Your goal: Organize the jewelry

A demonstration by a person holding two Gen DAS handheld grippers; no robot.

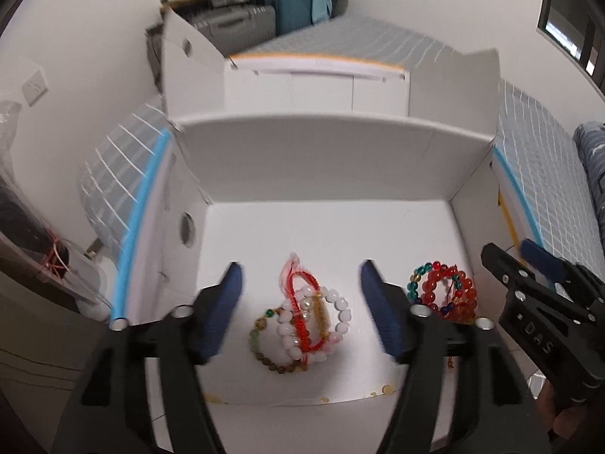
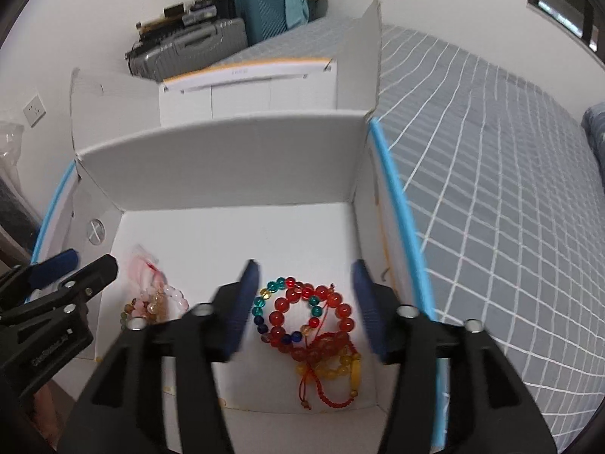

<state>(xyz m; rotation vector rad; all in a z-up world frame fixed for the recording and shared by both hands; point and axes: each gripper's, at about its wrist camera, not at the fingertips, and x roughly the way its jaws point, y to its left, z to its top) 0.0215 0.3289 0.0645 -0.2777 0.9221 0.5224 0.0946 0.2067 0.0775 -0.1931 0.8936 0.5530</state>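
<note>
An open white cardboard box holds two heaps of bead bracelets. The left heap has white, pink and green-brown beads with red cord; it also shows in the right wrist view. The right heap has red, teal, blue and yellow beads with red cord; it also shows in the left wrist view. My left gripper is open and empty above the left heap. My right gripper is open and empty above the right heap. Each gripper shows in the other's view: right, left.
The box stands on a bed with a grey checked cover. A second white box stands behind it. Suitcases stand by the far wall. A side flap stands up at the right. A clear bag lies at the left.
</note>
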